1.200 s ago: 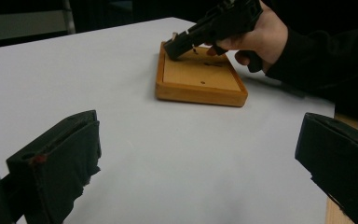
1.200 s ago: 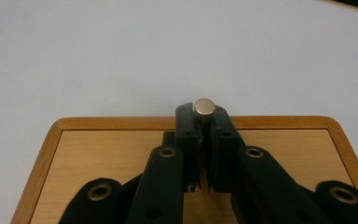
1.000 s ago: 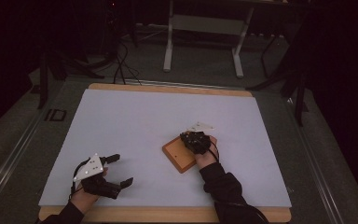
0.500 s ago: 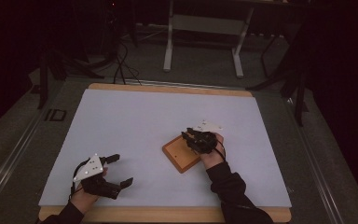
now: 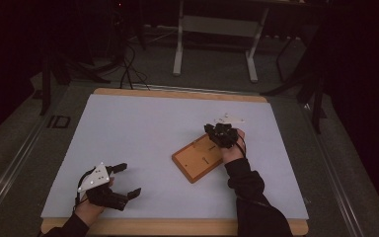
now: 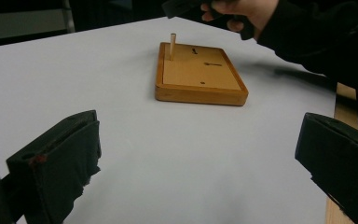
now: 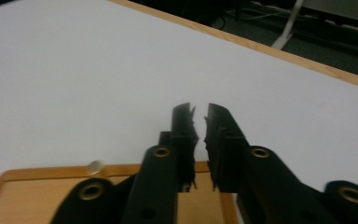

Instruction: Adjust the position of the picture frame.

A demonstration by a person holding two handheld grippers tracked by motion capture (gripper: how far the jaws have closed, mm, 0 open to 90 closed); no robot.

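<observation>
Wooden board [image 5: 201,159] with one upright peg [image 6: 172,45] lies right of centre on the surface [image 5: 143,128]. Right claw [image 7: 199,122], just closed and empty, should lift straight clear of the peg; left claw [image 5: 128,180] rests released.

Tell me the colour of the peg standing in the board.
Pale, light wood peg, lighter than the orange-brown board; left gripper view shows it best.

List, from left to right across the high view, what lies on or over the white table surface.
Left gripper with its jaws apart → wooden board lying flat on the table → right gripper over the board's far right end, jaws nearly together with nothing between them.
</observation>
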